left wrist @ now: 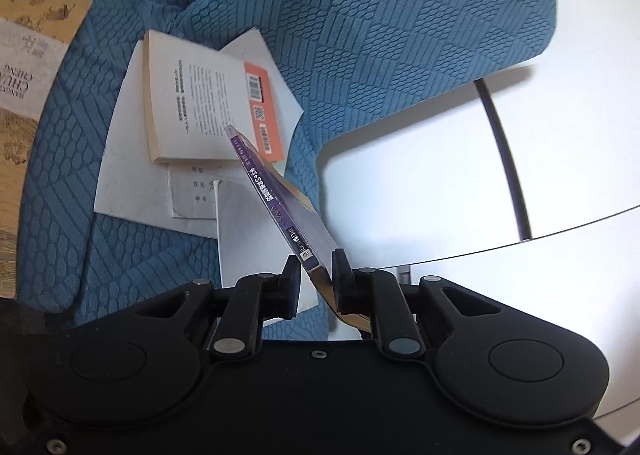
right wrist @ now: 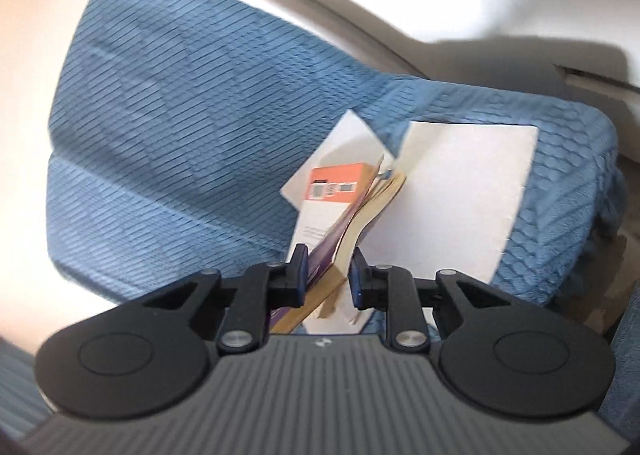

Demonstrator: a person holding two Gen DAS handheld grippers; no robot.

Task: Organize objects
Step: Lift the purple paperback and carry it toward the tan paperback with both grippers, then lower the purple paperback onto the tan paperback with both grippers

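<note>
A thin book with a purple spine hangs tilted in the air above the blue textured cover. My left gripper is shut on its near corner, both pads against its covers. In the right wrist view the same purple book sits between the fingers of my right gripper, which is shut on it, its yellowish pages splayed a little. Under it lies a white book with an orange strip and barcode, resting on loose white sheets.
A large beige book with an old painting on its cover lies at the far left on the blue cover. A broad white sheet lies right of the books. White floor with a dark bar lies beyond the cover's edge.
</note>
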